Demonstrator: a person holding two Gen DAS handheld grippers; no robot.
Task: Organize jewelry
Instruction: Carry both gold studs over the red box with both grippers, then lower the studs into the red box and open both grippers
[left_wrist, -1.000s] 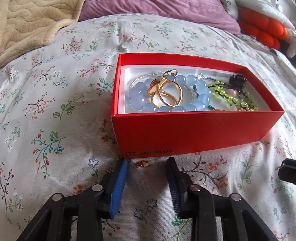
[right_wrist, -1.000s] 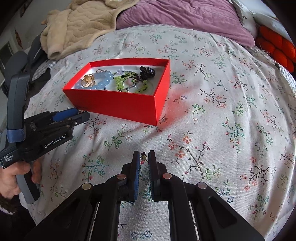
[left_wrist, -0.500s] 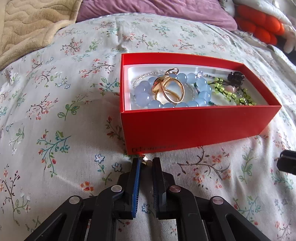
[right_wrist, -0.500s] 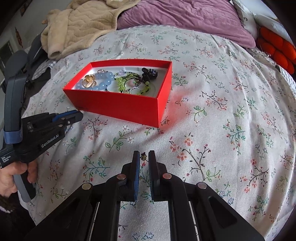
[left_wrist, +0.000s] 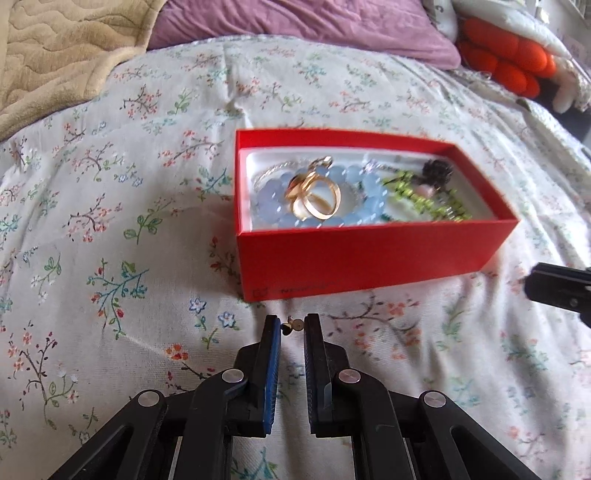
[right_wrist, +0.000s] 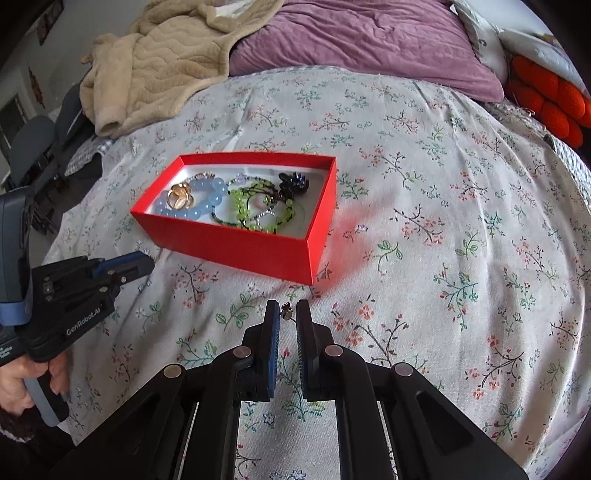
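Floral bedspread (right_wrist: 461, 229) covers bed; beige blanket (right_wrist: 162, 62) and purple pillow (right_wrist: 362, 40) at far edge. Red box (right_wrist: 236, 243) sits mid-bed, open-topped, holding blue bead bracelet (left_wrist: 373, 206), gold rings (left_wrist: 317, 199), green bead strand (right_wrist: 255, 210), black piece (right_wrist: 293, 182). Left gripper (left_wrist: 293, 326) near box's front wall, fingers nearly together, pinching small gold earring (left_wrist: 293, 326). Right gripper (right_wrist: 287, 314) off box's near corner, fingers likewise nearly closed on small dark earring (right_wrist: 286, 314). Hand (right_wrist: 22, 380) holds left gripper's handle.
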